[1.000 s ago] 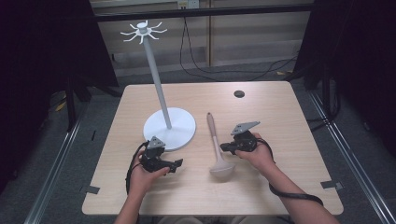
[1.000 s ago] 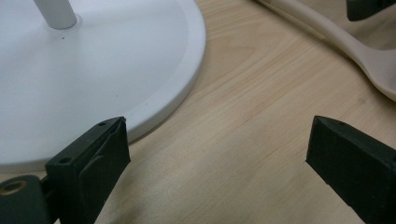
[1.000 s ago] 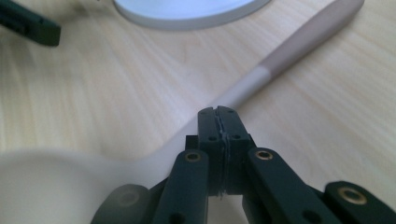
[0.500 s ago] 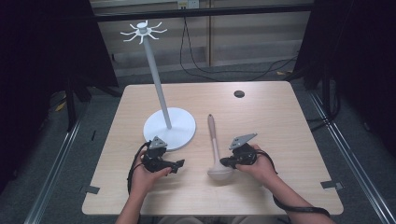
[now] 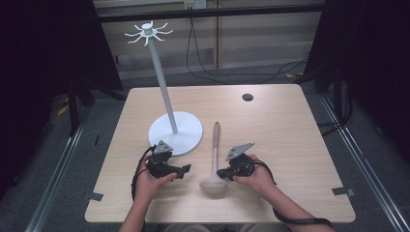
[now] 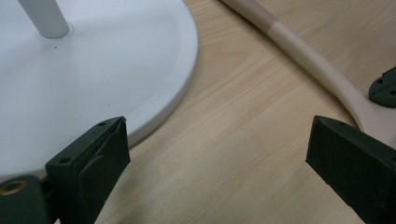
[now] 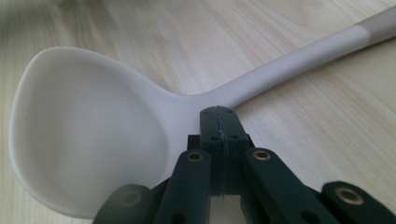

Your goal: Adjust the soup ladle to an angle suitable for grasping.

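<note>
Jaws of the right gripper (image 7: 218,116) were pressed together, tips at the ladle (image 5: 214,159) neck beside the stand base (image 5: 175,133); left gripper (image 6: 224,168) jaws stood apart over the table (image 5: 290,125); best to open right before gripping the handle squarely.

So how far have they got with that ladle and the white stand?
Nothing looks finished: the ladle lies flat on the table, off the stand. In hand: the right gripper, jaws shut, is at the ladle's neck beside the bowl, gripping nothing; the left gripper is open near the stand's base. Left, probably: grasping, lifting and hanging it on the hooks.
</note>
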A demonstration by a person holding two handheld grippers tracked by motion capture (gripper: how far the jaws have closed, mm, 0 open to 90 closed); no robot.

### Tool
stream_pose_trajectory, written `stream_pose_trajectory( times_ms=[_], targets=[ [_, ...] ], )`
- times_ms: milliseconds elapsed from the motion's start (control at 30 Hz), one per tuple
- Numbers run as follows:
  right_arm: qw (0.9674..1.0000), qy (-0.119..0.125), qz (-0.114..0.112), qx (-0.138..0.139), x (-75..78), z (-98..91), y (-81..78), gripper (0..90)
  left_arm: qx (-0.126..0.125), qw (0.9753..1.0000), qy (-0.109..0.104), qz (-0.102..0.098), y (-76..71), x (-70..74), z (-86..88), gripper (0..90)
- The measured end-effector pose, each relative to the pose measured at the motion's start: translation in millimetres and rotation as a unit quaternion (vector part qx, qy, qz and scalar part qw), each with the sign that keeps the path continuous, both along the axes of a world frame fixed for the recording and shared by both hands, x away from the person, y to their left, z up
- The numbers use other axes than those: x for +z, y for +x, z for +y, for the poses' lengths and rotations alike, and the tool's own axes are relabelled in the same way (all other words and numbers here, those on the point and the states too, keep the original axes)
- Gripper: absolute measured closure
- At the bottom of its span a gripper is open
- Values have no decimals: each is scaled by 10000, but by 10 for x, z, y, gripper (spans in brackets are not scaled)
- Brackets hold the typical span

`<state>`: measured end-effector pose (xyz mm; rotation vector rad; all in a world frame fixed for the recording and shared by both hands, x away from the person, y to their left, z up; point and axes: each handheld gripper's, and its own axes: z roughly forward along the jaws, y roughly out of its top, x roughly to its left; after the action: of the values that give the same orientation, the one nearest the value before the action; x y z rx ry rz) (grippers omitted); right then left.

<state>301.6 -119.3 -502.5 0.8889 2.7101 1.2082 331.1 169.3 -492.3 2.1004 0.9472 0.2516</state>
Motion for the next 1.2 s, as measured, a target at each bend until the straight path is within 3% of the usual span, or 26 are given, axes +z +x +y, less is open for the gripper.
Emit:
stream_pose_trajectory(
  times_ms=[267,433,667,733,933,1033,1200],
  targets=[
    [10000,50,-23,80,-17,146,-34,900,27,10000,-5,30,-4,2,-21,58],
    [9998,204,22,81,-38,232,-39,900,-13,10000,30,28,2,5,-27,58],
    [9996,262,-79,-13,-58,360,-79,900,-61,9999,65,50,6,10,-44,58],
    [9996,248,-153,-23,-61,383,-88,900,36,10000,17,36,3,12,-52,58],
    [9996,231,-189,-21,-51,304,-99,822,147,9998,-13,112,19,12,-28,58],
    [9987,394,-204,-266,-20,103,-87,776,155,9997,14,167,26,3,-49,58],
    [9972,395,-317,-550,37,-142,-76,703,124,9998,8,184,30,24,-75,58]
  ],
)
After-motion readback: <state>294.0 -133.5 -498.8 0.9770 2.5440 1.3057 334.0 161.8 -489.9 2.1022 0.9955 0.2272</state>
